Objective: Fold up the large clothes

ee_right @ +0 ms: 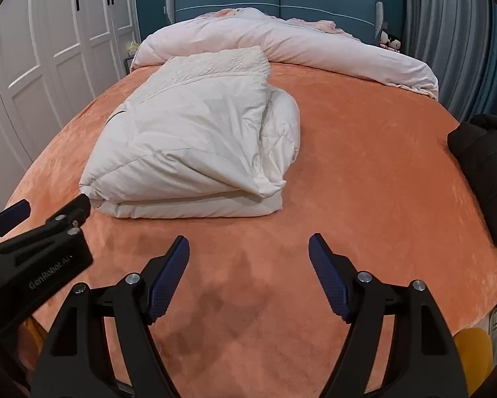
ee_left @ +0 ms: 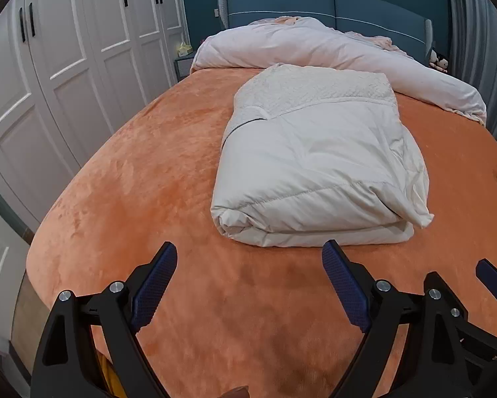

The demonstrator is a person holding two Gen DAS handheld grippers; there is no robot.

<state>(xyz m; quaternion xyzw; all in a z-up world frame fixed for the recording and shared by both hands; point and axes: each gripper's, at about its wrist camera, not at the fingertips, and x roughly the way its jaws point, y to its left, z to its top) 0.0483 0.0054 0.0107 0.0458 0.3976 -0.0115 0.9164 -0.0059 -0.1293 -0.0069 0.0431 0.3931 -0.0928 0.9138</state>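
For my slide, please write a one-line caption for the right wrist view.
Right gripper open and empty above the orange bed cover, with the folded white coat lying ahead.

left wrist: low, near bed foot, facing headboard (ee_left: 314, 6) | right wrist: same, alongside | shared: folded garment (ee_right: 195, 139)

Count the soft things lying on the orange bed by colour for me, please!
White: 1, the folded white padded coat.
Pale pink: 1, the rolled-up duvet by the headboard.
Black: 1, the black garment at the right edge.
Total: 3.
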